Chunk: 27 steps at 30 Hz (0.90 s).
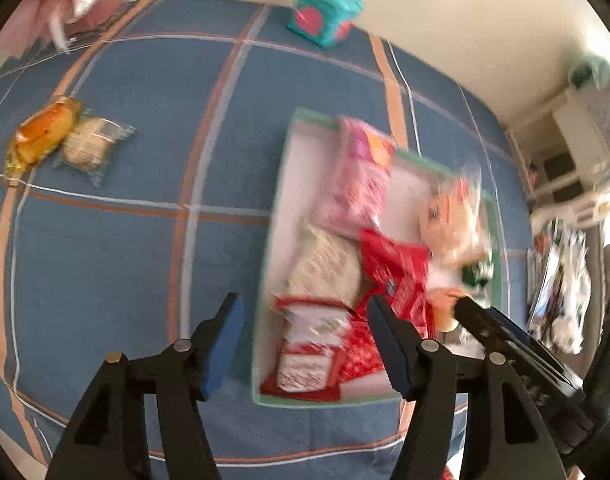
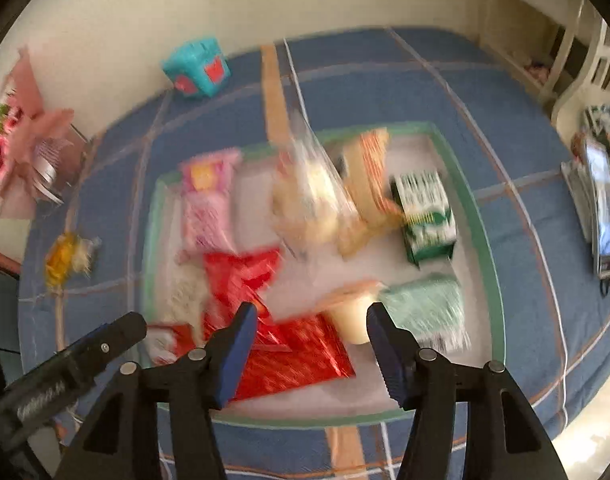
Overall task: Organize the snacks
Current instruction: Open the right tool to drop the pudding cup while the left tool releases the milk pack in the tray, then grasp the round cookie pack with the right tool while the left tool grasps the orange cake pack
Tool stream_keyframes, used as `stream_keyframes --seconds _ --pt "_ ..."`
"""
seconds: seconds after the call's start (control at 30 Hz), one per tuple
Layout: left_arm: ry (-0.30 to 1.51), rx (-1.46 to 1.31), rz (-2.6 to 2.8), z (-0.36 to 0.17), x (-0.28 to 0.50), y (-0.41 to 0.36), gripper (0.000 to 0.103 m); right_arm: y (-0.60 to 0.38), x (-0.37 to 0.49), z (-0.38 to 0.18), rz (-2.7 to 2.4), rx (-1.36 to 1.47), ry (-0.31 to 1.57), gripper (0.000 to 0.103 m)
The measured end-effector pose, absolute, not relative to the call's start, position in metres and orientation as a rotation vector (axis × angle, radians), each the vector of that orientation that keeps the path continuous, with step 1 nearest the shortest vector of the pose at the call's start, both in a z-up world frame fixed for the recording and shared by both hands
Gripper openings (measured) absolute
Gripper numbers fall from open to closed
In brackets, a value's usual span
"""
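Both grippers are seen with jaws apart and nothing gripped: the left gripper (image 1: 305, 344) is held over the near left rim of the green-edged tray (image 1: 269, 240), the right gripper (image 2: 311, 350) over the tray's near half, above a red foil packet (image 2: 293, 356) and a pale cup (image 2: 355, 320). The tray lies on a blue plaid bed cover (image 1: 125, 260) and is crowded with snacks: a pink packet (image 1: 355, 184), a white packet (image 1: 325, 268), a clear bag (image 2: 309, 200), a green-and-white carton (image 2: 425, 216) and a mint packet (image 2: 429, 308). Outside the tray, well to its left, an orange packet (image 1: 45, 132) is seen touching a pale wrapped snack (image 1: 91, 146). A teal box (image 1: 325, 20) is set at the bed's far edge by the wall. Bare cover is left between the loose pair and the tray.
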<state>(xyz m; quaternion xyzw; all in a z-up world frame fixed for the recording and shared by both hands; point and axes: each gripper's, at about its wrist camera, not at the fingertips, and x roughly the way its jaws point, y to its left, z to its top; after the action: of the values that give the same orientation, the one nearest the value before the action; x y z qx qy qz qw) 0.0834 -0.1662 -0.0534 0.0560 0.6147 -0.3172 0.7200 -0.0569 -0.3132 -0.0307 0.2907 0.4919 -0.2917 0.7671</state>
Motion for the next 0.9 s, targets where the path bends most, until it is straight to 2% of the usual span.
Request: stream_keyframes --seconds 0.17,0.23,0.33,0.5,0.63,0.83,0.9 --pt "1.260 0.106 -0.542 -0.032 0.145 -0.118 0.070 -0.285 -0.010 0.001 -0.547 0.548 0.964 0.063" --pt "1.204 0.148 -0.509 -0.025 0.168 -0.101 0.074 -0.269 0.018 0.004 -0.484 0.506 0.963 0.064" --pt "1.142 0.261 -0.430 -0.020 0.207 -0.075 0.075 -0.240 0.059 0.000 -0.363 0.453 0.999 0.064" --pt "1.093 0.422 -0.428 -0.028 0.253 -0.046 0.075 -0.190 0.135 -0.039 -0.149 0.398 1.080 0.065" --pt "1.075 0.529 -0.487 -0.046 0.269 -0.046 0.075 -0.163 0.176 -0.066 -0.071 0.255 1.128 0.080" --pt "1.083 0.622 -0.568 -0.073 0.292 -0.064 0.075 -0.144 0.217 -0.095 0.011 0.112 1.186 0.080" --pt "1.105 0.612 -0.591 -0.084 0.303 -0.071 0.075 -0.143 0.227 -0.103 0.037 0.095 1.201 0.086"
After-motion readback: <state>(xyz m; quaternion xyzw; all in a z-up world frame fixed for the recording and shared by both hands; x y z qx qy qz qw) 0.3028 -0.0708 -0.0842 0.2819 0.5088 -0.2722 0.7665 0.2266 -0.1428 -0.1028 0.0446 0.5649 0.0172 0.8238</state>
